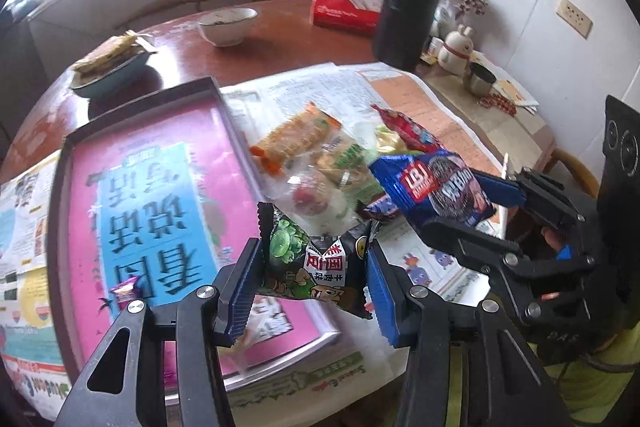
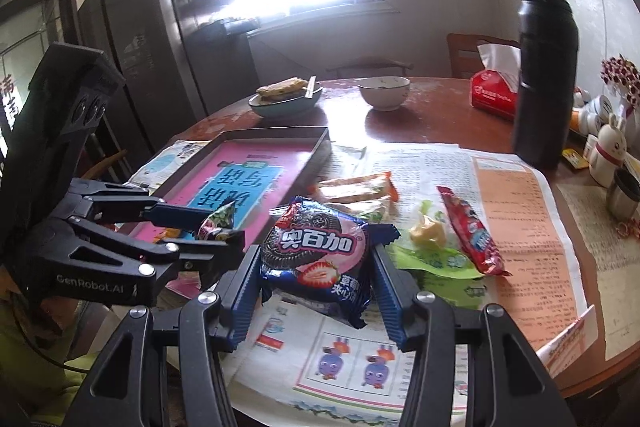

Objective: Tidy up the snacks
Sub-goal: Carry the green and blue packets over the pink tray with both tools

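**Two snack packets held above the table**

Left gripper [image 1: 316, 267] clamped on a black crinkled snack packet with green peas printed on it [image 1: 316, 263], blue pads pressing both ends, packet lifted over the near right corner of the dark shallow rectangular tray lined with a pink-and-blue printed sheet [image 1: 216, 87]. Right gripper [image 2: 316, 267] clamped on a blue foil packet of chocolate sandwich biscuits with a strawberry picture [image 2: 316, 251], raised above the spread newspaper [image 2: 420, 163], just right of the tray. Small purple-wrapped sweet [image 1: 126, 291] lying inside the tray near its front. Loose snacks piled on the newspaper right of the tray: orange-striped clear cracker packet [image 1: 296, 139], red stick-shaped wrapper [image 2: 472, 235], green packet [image 2: 440, 263]. Farther back on the round brown wooden table [image 2: 420, 107]: tall black thermos flask [image 2: 546, 67], white ceramic bowl [image 2: 384, 91], red tissue pack [image 2: 492, 91].
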A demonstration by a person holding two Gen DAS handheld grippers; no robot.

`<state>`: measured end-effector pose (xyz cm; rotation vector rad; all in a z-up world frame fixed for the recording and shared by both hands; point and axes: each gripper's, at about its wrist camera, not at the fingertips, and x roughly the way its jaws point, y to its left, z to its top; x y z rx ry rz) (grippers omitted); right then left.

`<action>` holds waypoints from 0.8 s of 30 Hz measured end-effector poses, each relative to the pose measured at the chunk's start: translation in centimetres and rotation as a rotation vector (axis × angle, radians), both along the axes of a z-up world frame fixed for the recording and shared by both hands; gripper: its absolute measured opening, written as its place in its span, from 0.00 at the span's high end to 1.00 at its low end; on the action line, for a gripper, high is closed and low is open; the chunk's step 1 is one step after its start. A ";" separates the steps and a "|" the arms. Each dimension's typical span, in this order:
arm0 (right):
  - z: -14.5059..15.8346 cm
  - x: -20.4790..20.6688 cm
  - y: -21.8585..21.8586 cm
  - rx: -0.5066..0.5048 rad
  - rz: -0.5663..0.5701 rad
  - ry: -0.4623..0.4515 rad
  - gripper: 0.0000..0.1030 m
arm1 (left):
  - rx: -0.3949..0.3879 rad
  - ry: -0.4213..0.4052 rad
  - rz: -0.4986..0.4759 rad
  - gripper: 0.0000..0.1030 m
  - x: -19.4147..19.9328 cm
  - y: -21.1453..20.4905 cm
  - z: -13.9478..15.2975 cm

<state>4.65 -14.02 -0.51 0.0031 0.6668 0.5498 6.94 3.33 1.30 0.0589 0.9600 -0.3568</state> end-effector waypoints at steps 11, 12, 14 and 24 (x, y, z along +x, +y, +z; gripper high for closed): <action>0.8 -0.4 3.3 -0.008 0.074 -0.016 0.49 | -0.031 -0.046 0.116 0.49 -0.5 5.0 1.8; 1.0 -0.5 3.6 -0.010 0.080 -0.018 0.49 | -0.032 -0.050 0.123 0.49 -0.6 5.4 2.0; 1.0 -0.5 4.1 -0.011 0.090 -0.020 0.49 | -0.030 -0.059 0.141 0.49 -0.8 6.1 2.2; 1.5 -0.7 6.9 -0.025 0.154 -0.036 0.49 | -0.039 -0.082 0.227 0.49 -1.6 9.5 2.8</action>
